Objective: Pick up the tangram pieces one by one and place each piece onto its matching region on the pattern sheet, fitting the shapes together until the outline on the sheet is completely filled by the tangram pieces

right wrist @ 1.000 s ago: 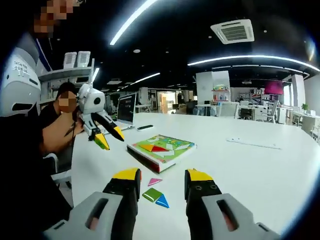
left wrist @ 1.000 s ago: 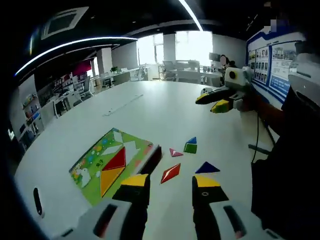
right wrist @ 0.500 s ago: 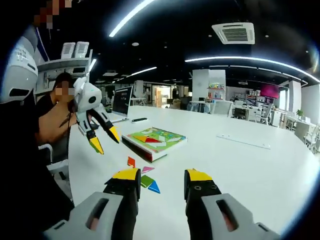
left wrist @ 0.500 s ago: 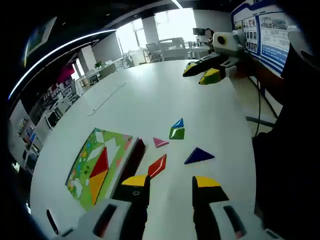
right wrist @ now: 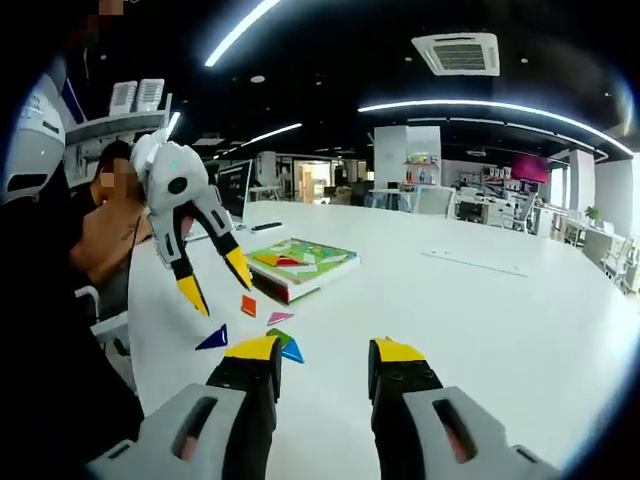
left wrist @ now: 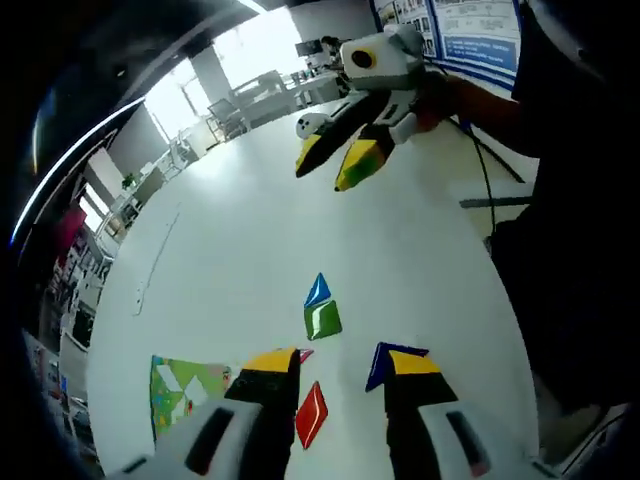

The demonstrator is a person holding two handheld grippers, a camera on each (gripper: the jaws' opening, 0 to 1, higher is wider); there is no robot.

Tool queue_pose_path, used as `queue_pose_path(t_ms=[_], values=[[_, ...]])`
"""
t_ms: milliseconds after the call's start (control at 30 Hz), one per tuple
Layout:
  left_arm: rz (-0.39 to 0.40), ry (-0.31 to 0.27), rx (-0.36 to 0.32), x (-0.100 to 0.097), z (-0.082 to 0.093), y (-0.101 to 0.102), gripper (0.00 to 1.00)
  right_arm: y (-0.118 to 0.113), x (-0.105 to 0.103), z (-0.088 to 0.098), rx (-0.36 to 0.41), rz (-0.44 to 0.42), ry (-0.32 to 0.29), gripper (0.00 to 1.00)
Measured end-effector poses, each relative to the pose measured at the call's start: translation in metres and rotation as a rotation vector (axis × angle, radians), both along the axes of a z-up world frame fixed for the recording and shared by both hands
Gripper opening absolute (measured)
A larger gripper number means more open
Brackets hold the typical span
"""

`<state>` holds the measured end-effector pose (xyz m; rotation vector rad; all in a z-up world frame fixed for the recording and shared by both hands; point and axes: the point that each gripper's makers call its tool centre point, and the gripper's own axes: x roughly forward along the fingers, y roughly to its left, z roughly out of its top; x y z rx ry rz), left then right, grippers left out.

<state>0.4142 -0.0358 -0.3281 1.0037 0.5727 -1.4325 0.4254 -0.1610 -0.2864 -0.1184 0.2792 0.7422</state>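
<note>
Loose tangram pieces lie on the white table [left wrist: 230,230] just ahead of my left gripper [left wrist: 340,365], which is open and empty. The red parallelogram [left wrist: 311,415] sits between its jaws. Beyond lie a pink triangle [left wrist: 303,354], a green square [left wrist: 322,320], a blue triangle [left wrist: 317,291] and a dark blue triangle [left wrist: 382,358]. The pattern sheet [left wrist: 185,385] is at the lower left. My right gripper [right wrist: 325,350] is open and empty, hovering off the table. It looks at the left gripper [right wrist: 217,282] above the red piece [right wrist: 248,305], with the sheet [right wrist: 300,262] beyond.
The right gripper [left wrist: 335,165] hangs over the table's far part in the left gripper view. A long thin strip [right wrist: 470,262] lies on the table. A person [right wrist: 110,225] sits by the table's edge. A black cable [left wrist: 490,195] runs past the rim.
The left gripper has tipped downward and come closer over the loose pieces, with the red parallelogram now between its jaws. The right gripper has stayed open and nearly in place.
</note>
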Motion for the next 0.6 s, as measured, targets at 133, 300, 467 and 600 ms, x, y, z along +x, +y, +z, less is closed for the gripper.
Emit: queue_pose_path(t_ms=[133,300,467,600], values=[[-0.115,-0.011,0.074,0.009,-0.012,-0.017,0.32,-0.005,-0.003,-0.003,0.001,-0.008,0.011,0.36],[-0.204,0.027,0.183,0.020,-0.030,-0.021,0.30,-0.012,-0.006,-0.009,-0.023,-0.026,0.022,0.36],[-0.246,0.034,0.223,0.034,-0.031,-0.024,0.29,-0.015,-0.010,-0.011,-0.038,-0.018,0.031,0.36],[-0.299,0.088,0.244,0.028,-0.033,-0.026,0.30,-0.022,-0.009,-0.016,-0.074,-0.029,0.037,0.36]])
